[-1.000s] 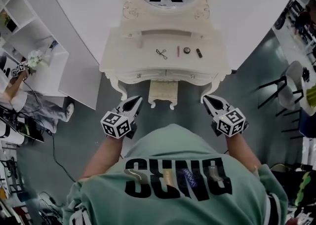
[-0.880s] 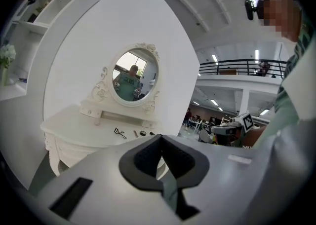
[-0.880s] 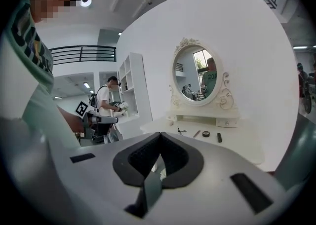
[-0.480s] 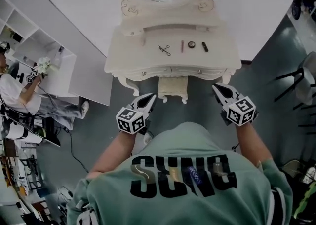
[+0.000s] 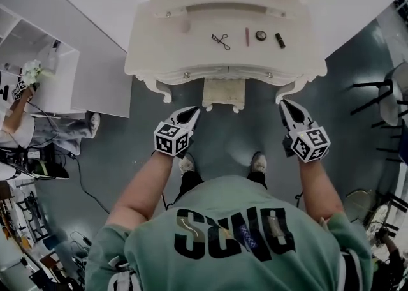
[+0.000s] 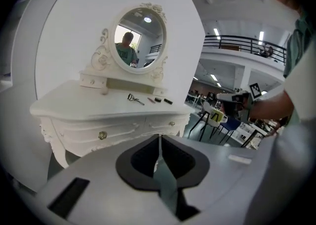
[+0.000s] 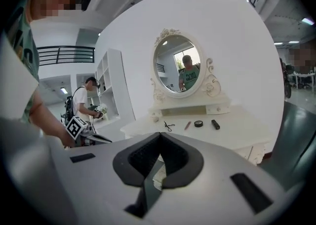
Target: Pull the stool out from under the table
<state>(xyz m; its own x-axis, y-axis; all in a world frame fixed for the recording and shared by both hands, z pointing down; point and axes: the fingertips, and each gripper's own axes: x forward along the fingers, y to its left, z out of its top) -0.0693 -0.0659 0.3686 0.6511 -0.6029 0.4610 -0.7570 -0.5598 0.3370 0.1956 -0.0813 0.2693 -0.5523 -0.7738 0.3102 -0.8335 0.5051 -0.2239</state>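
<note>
Two grippers were in play, one in each of the person's hands, and both were clenched on nothing. The left gripper had its jaws pressed tip to tip in its own view, and the right gripper had its jaws together the same way.

There was one stool, cream-coloured, tucked under the table. Only its front edge poked out, ahead of both grippers and between them, apart from each. There was one table, a white dressing table with two drawer knobs on its front, and one oval mirror rising from its back.

Four small things lay in a loose row on the top, beyond the gripper tips: an eyelash curler, a pink stick, a round pot and a dark tube.

The table's two front legs flanked the stool. The left leg stood ahead of the left gripper and to its outer side. The right leg stood just ahead of the right gripper's tips, nearly in line with them.

Behind the grippers, the person's two shoes stood on the grey floor. Far out to the left gripper's side, a second person stood by a white shelf unit. Dark-legged chairs stood well off to the right gripper's side.
</note>
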